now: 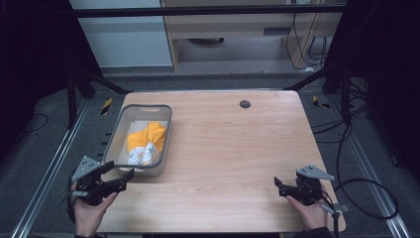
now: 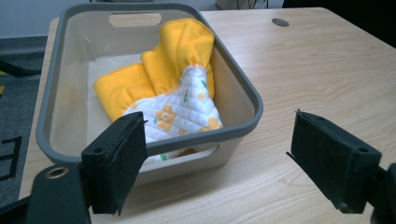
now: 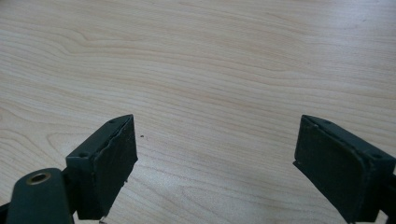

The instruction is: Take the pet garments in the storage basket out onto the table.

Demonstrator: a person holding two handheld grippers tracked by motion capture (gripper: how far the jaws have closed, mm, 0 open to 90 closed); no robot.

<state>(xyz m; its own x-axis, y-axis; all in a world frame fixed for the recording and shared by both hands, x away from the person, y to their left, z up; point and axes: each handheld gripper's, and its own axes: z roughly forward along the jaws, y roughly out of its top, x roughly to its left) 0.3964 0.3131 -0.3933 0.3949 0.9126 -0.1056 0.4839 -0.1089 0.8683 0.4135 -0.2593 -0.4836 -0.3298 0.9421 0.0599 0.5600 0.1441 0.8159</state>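
A grey plastic bin (image 1: 120, 130) stands on the left side of the wooden table (image 1: 237, 148). Inside it lies a crumpled yellow cloth with a white flowered quilted side (image 1: 146, 144). In the left gripper view the bin (image 2: 56, 70) and the cloth (image 2: 173, 88) sit just beyond my open jaws. My left gripper (image 1: 119, 174) is held at the bin's near corner, open, with nothing in it. My right gripper (image 1: 278, 187) hovers low over the bare near right part of the table (image 3: 210, 70), open and holding nothing.
A small dark round grommet (image 1: 244, 104) is set in the table near its far edge. Black frame struts (image 1: 317, 77) and cables (image 1: 366, 193) run beside the table on the floor. Bare wood lies between the bin and my right gripper.
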